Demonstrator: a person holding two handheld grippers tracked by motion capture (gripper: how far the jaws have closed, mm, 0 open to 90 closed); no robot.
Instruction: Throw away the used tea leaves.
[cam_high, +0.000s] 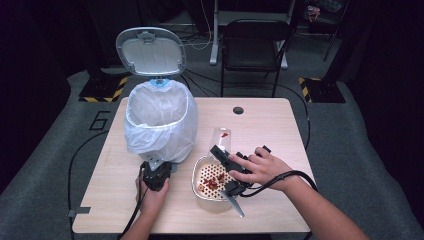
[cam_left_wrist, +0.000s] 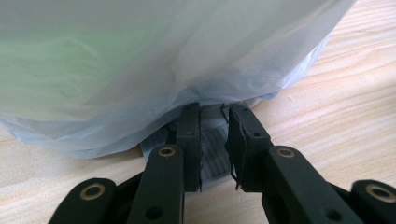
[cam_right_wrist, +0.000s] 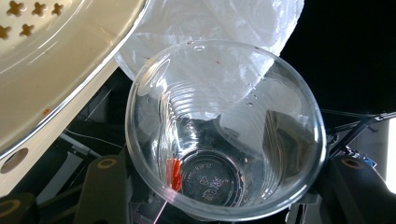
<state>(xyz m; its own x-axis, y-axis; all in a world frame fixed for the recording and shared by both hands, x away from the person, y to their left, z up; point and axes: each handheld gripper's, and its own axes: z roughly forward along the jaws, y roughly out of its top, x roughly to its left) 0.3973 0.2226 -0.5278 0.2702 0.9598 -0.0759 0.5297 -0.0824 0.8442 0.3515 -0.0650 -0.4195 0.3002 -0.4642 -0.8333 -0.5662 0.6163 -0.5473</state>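
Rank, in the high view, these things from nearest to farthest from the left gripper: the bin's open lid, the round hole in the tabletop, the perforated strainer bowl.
From the left gripper, at the foot of the bag-lined bin:
1. Strainer bowl, just to its right, holding red pieces.
2. Round hole, farther back and right on the table.
3. Open lid, raised behind the bin, farthest back.

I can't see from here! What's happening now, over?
Left gripper shut on bin pedal. Right gripper holds clear plastic cup tipped over strainer bowl; one red bit left inside. Nothing blocking.
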